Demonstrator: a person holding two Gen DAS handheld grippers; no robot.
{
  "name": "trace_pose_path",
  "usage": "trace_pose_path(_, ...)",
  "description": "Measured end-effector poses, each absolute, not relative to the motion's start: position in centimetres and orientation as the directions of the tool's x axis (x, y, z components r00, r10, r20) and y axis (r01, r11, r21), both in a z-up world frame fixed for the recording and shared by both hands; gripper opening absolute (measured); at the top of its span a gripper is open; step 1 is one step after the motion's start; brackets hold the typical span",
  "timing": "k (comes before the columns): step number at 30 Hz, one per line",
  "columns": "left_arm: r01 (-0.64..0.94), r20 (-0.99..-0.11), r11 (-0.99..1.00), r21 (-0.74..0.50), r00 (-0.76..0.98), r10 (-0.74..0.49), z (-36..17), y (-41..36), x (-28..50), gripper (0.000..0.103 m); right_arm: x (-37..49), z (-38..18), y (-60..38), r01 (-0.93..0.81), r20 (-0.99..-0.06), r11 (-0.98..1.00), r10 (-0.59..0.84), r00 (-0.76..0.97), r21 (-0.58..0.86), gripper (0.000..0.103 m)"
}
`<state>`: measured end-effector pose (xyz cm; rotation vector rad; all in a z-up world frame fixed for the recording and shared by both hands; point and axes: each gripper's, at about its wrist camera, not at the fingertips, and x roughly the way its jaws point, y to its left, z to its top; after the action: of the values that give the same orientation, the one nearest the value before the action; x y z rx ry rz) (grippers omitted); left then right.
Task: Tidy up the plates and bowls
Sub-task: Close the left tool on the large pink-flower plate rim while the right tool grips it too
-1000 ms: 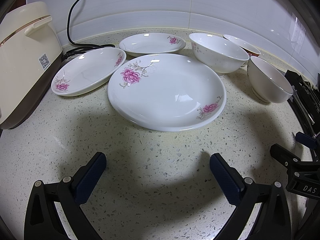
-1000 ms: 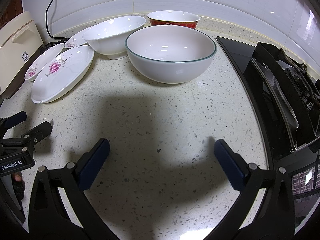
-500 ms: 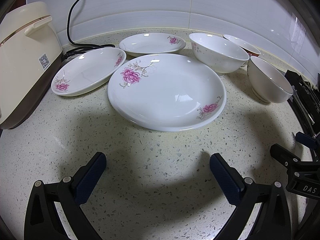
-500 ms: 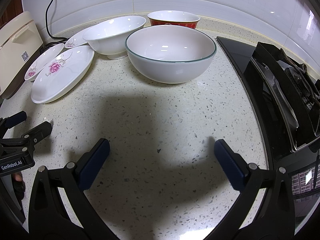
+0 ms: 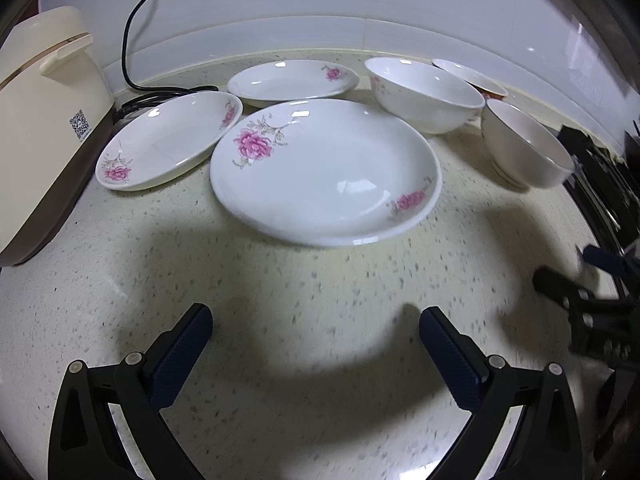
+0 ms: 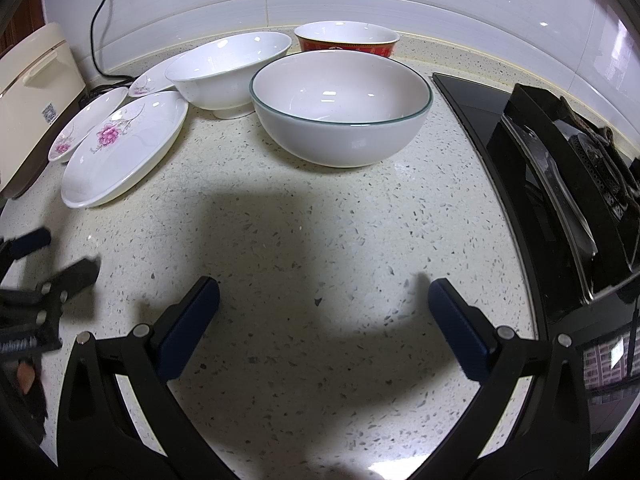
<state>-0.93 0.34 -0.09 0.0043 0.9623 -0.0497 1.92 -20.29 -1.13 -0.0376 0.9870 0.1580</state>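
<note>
You hold both grippers low over the speckled counter (image 6: pixel 320 216), pointing forward at the dishes. Your left gripper (image 5: pixel 316 344) has its jaws spread wide and holds nothing; its blue pads (image 5: pixel 180 356) hang above bare counter, apart from every dish. Your right gripper (image 6: pixel 324 320) is also spread wide and empty, with only bare counter between its fingers. In the right wrist view the left gripper shows blurred at the left edge, and a small part of your hand (image 6: pixel 24 376) is behind it.

Straight ahead of the left gripper lies the large plate (image 5: pixel 326 172) with pink flowers. Behind it to the left is a smaller flowered plate (image 5: pixel 170 140), its edge very near or touching the large one; I cannot tell which. A third flowered plate (image 5: pixel 292 82) lies further back near the wall. To the right of the plates stands a white footed bowl (image 5: pixel 426 94).

Ahead of the right gripper stands a big bowl with a green rim (image 6: pixel 342 108), just beside the footed bowl. A red bowl (image 6: pixel 346 40) stands behind it at the wall.

A cream rice cooker (image 5: pixel 40 128) stands at the far left, close to the smaller plate, and its black cord (image 5: pixel 134 40) runs up the wall. On the right side the black stove (image 6: pixel 560 184) borders the counter
</note>
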Motion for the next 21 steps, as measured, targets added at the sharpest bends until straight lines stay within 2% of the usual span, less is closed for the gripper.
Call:
trace_pose_path(5, 0.026, -0.792, 0.988, -0.153, 0.595, -0.138, 0.6, 3.6, -1.9, 0.103, 1.1, -1.1, -19.9, -0.145, -0.837, 0.989, 0.114, 0.535, 0.042, 0.103)
trace_pose_path(8, -0.025, -0.79, 0.985, -0.171, 0.6, -0.122, 0.7, 5.6, -1.3, 0.103, 0.5, -0.7, -18.6, -0.251, -0.846, 0.966, 0.179, 0.503, 0.055, 0.103)
trace_pose_path(10, -0.056, -0.789, 0.981, -0.185, 0.603, -0.114, 0.7, 6.7, -0.6, 0.103, 0.1, -0.4, -17.9, -0.308, -0.836, 0.945, 0.256, 0.486, 0.111, 0.103)
trace_pose_path(13, -0.099, -0.784, 0.966, -0.24, 0.606, -0.133, 0.9, 8.3, 0.5, 0.103, 0.4, 0.3, -17.2, -0.36, -0.783, 0.885, 0.44, 0.439, 0.296, 0.103)
trace_pose_path(14, -0.11, -0.783, 0.96, -0.257, 0.607, -0.14, 1.0, 8.7, 0.9, 0.103, 0.6, 0.4, -17.1, -0.355, -0.772, 0.878, 0.459, 0.439, 0.319, 0.103)
trace_pose_path(18, -0.174, -0.776, 0.952, -0.251, 0.624, -0.091, 1.6, 10.0, 1.3, 0.103, 2.8, 1.0, -15.3, -0.292, -0.793, 0.92, 0.378, 0.478, 0.263, 0.103)
trace_pose_path(21, -0.197, -0.777, 0.946, -0.258, 0.624, -0.082, 1.2, 10.5, 2.0, 0.103, 4.6, 1.0, -13.7, -0.304, -0.772, 0.897, 0.434, 0.464, 0.321, 0.103)
